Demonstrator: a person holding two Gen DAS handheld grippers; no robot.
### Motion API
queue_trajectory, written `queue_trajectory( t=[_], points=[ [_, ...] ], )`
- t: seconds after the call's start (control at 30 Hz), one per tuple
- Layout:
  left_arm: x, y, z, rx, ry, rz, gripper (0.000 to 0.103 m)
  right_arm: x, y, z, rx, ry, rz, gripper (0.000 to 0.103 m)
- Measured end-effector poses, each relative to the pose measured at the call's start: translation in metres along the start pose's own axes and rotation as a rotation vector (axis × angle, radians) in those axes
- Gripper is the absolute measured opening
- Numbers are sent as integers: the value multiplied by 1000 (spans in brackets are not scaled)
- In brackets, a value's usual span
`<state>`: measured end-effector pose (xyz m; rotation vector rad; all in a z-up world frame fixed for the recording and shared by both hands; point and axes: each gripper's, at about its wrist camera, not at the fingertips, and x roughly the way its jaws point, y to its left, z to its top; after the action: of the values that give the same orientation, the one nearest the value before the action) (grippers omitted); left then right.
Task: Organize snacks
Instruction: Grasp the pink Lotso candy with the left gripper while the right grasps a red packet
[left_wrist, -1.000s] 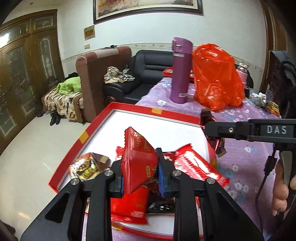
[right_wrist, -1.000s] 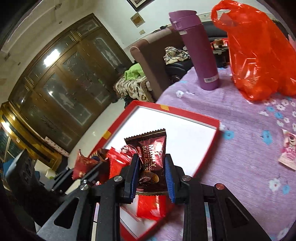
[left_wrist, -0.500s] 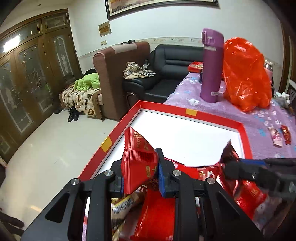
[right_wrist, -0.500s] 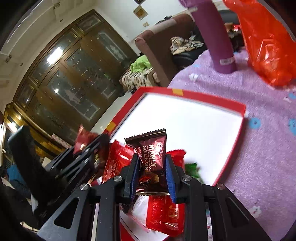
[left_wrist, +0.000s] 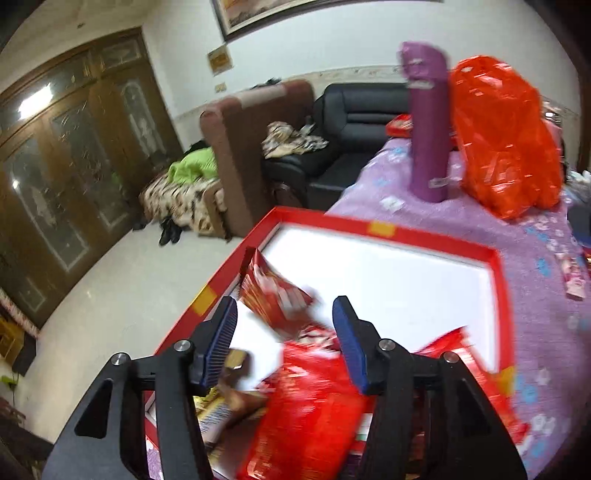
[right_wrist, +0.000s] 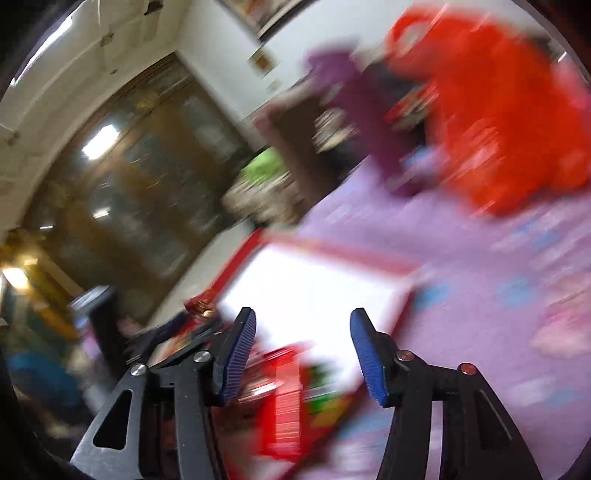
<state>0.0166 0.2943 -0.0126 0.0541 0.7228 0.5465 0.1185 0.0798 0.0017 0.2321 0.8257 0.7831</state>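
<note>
Both tools are now gaping wide, having let go their packets. Left tool (left_wrist: 284, 314) is hovering over a red packet (left_wrist: 273, 291) tumbling into the tray (left_wrist: 495, 273); right tool (right_wrist: 301, 328) is swinging blurred. Best clearing upward, so nothing snags.

Red snack packets (left_wrist: 306, 402) showing glossy, crinkled foil-like film. Tray (left_wrist: 502, 280) looking like red card rim, matt white floor. Left hand-held gripper (left_wrist: 284, 339): matt black plastic, ribbed blue pads, shiny metal screws. Surface (left_wrist: 535, 258) wearing matt purple floral cloth. At 1 o'clock, orange bag (left_wrist: 506, 136) gleaming as thin plastic; purple flask (left_wrist: 428, 125) looking smooth, satin.
</note>
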Motion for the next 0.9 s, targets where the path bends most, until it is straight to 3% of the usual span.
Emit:
queue_trajectory(
  t=[0.03, 0.07, 0.1, 0.17, 0.23, 0.37, 0.53, 0.73, 0.9],
  points=[
    [-6, -8, 4, 13, -13, -22, 63, -13, -10, 5, -16, -42, -79, 67],
    [-12, -16, 7, 28, -26, -45, 66, -29, -25, 10, -41, -100, -214, 69],
    [-21, -32, 12, 55, -44, -80, 70, -38, -35, 12, -48, -126, -306, 72],
    [-30, -57, 20, 97, -61, -130, 75, -59, -77, 17, -30, -155, -568, 74],
    [-37, -93, 29, 146, -60, -205, 76, -71, -112, 17, 25, -132, -647, 74],
    [-36, -165, 38, 228, -36, -313, 76, -85, -172, 13, 211, -72, -604, 74],
    [-28, -235, 39, 282, 16, -375, 76, -79, -188, 10, 232, -37, -565, 73],
    [-16, -274, 32, 345, 61, -351, 76, -66, -193, 6, 236, 27, -541, 72],
    [-13, -289, 25, 347, 86, -413, 76, -58, -199, 3, 242, 67, -547, 72]
  ],
)
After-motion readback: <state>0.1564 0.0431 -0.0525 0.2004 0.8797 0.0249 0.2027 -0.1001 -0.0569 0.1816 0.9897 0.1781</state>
